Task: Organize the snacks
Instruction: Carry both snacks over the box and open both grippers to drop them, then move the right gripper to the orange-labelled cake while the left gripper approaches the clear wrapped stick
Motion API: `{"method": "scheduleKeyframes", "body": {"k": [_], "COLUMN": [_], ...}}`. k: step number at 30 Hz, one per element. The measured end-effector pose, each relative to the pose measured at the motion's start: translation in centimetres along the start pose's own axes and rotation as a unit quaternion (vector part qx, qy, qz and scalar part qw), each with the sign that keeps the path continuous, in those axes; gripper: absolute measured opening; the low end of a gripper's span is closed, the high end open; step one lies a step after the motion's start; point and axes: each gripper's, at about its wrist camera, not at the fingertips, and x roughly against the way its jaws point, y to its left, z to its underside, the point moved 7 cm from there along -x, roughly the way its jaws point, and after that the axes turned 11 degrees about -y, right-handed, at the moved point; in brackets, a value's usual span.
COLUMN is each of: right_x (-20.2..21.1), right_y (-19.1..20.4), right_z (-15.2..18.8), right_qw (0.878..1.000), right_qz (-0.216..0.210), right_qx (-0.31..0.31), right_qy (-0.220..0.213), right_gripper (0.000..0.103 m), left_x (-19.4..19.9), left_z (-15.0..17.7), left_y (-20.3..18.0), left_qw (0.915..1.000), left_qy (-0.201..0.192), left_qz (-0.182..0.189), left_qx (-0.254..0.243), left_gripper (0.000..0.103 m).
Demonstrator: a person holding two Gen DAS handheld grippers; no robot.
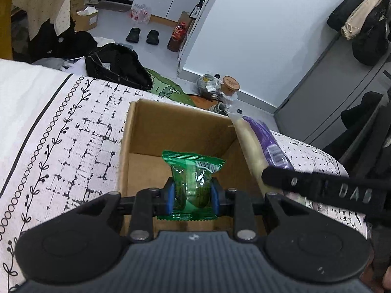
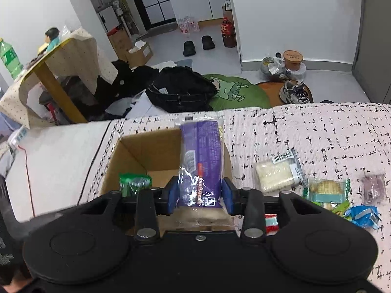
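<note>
An open cardboard box [image 1: 151, 127] stands on a patterned cloth; it also shows in the right wrist view [image 2: 136, 151]. My left gripper [image 1: 192, 194] is shut on a green snack packet [image 1: 193, 171] and holds it over the box opening; the packet also shows in the right wrist view [image 2: 134, 183]. My right gripper [image 2: 200, 195] is shut on a long purple cracker pack [image 2: 202, 156], held over the box's right side; that pack also shows in the left wrist view [image 1: 264, 144].
Loose snacks lie on the cloth right of the box: a white rice-cake pack [image 2: 278, 171], a teal biscuit pack [image 2: 327, 190], a small purple packet [image 2: 374, 188], a blue wrapper [image 2: 364, 216]. Beyond the cloth's far edge are a black bag [image 2: 180, 90] and shoes.
</note>
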Motion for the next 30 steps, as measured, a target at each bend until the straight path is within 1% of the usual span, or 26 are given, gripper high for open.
{"method": "scheduleKeyframes", "body": {"k": [3, 5, 8, 10, 12, 13, 14, 16, 17, 19, 23, 25, 30], "right_x": [0.3, 0.8, 1.4, 1.8, 2.5, 2.8, 3.3, 4.1, 4.4, 4.9, 6.0, 6.6, 8.4], "right_y": [0.2, 0.5, 0.0, -0.8, -1.6, -2.0, -2.6, -3.5, -3.9, -4.8, -6.3, -6.9, -8.3], "right_z": [0.0, -0.1, 0.0, 0.1, 0.4, 0.5, 0.7, 1.2, 1.5, 2.2, 3.2, 3.4, 3.7], "right_qw": [1.0, 1.0, 1.0, 1.0, 1.0, 0.999, 0.999, 0.999, 0.999, 0.999, 0.998, 0.998, 0.997], "right_qz": [-0.009, -0.013, -0.012, -0.008, -0.003, -0.001, 0.001, 0.005, 0.008, 0.015, 0.027, 0.031, 0.043], "right_qx": [-0.003, 0.001, -0.008, -0.017, -0.026, -0.031, -0.035, -0.036, -0.036, -0.037, -0.051, -0.058, -0.061], "right_qy": [-0.003, -0.009, -0.014, -0.014, -0.013, -0.014, -0.014, -0.013, -0.011, -0.006, -0.001, -0.002, -0.01], "right_gripper": [0.053, 0.056, 0.063, 0.064, 0.065, 0.067, 0.067, 0.07, 0.072, 0.073, 0.075, 0.078, 0.081], "left_x": [0.1, 0.1, 0.0, 0.0, -0.1, 0.0, 0.1, 0.4, 0.6, 0.7, 1.4, 1.9, 3.1], "left_z": [0.0, 0.0, -0.1, -0.2, -0.2, -0.2, -0.2, -0.2, -0.1, 0.0, 0.3, 0.5, 1.2], "left_y": [-0.1, -0.1, -0.2, -0.1, -0.2, -0.2, -0.2, -0.4, -0.6, -1.1, -2.2, -2.7, -3.9], "left_qw": [1.0, 1.0, 1.0, 0.9999, 0.9997, 0.9997, 0.9997, 0.9997, 0.9997, 0.9997, 0.9992, 0.9991, 0.9993], "left_qy": [0.001, 0.001, 0.0, -0.001, 0.003, 0.004, 0.005, 0.003, 0.001, 0.002, 0.009, 0.006, 0.012], "left_qz": [-0.004, -0.005, -0.01, -0.017, -0.023, -0.022, -0.022, -0.023, -0.022, -0.021, -0.026, -0.025, -0.01], "left_qx": [-0.003, -0.002, 0.0, -0.002, -0.006, -0.005, -0.002, -0.002, -0.006, -0.016, -0.028, -0.033, -0.035], "left_gripper": [0.028, 0.028, 0.029, 0.032, 0.038, 0.048, 0.061, 0.071, 0.074, 0.077, 0.085, 0.086, 0.087]}}
